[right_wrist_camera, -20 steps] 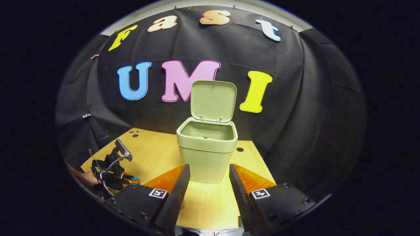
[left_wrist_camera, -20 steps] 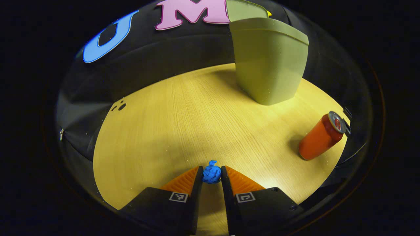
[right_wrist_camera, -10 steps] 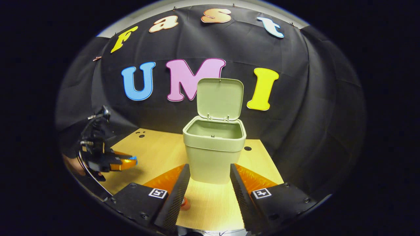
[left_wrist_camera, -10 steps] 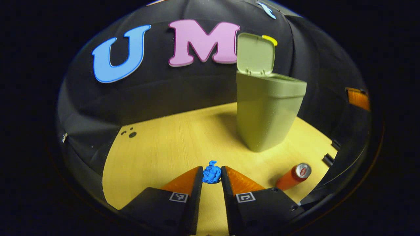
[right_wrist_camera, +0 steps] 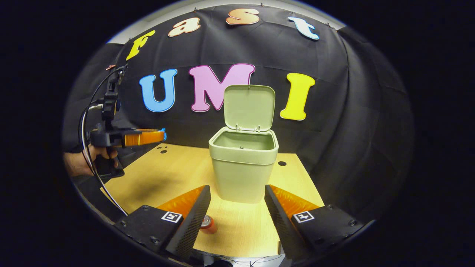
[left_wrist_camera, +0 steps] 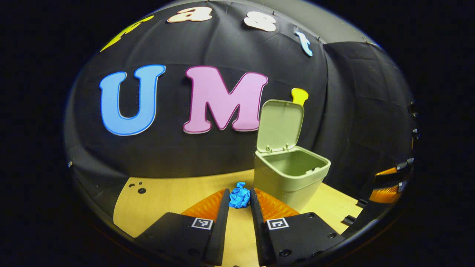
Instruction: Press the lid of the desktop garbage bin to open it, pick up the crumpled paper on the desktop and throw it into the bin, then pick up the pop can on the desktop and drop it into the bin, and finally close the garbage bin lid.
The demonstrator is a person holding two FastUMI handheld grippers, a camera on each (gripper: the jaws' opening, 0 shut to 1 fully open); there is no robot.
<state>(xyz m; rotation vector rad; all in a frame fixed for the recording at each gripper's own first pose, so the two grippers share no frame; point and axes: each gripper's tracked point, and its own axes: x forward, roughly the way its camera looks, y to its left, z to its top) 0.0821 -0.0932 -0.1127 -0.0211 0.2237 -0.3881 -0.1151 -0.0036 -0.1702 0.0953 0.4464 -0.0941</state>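
Observation:
A blue crumpled paper is pinched between the fingers of my left gripper, which is shut on it and held above the table. In the right gripper view the left gripper is at the left, level with the bin's rim, a tip of the paper showing at its end. The green bin stands in the middle of the wooden table, its lid raised upright. My right gripper is open, in front of the bin. An orange pop can lies just below its left finger.
A hand holds the left gripper at the left. The table has small dark holes at its back left and behind the bin. The right gripper shows at the right edge of the left gripper view.
My left gripper has lifted the paper from the table up to about the bin's rim height and tilted level. The right gripper has barely moved.

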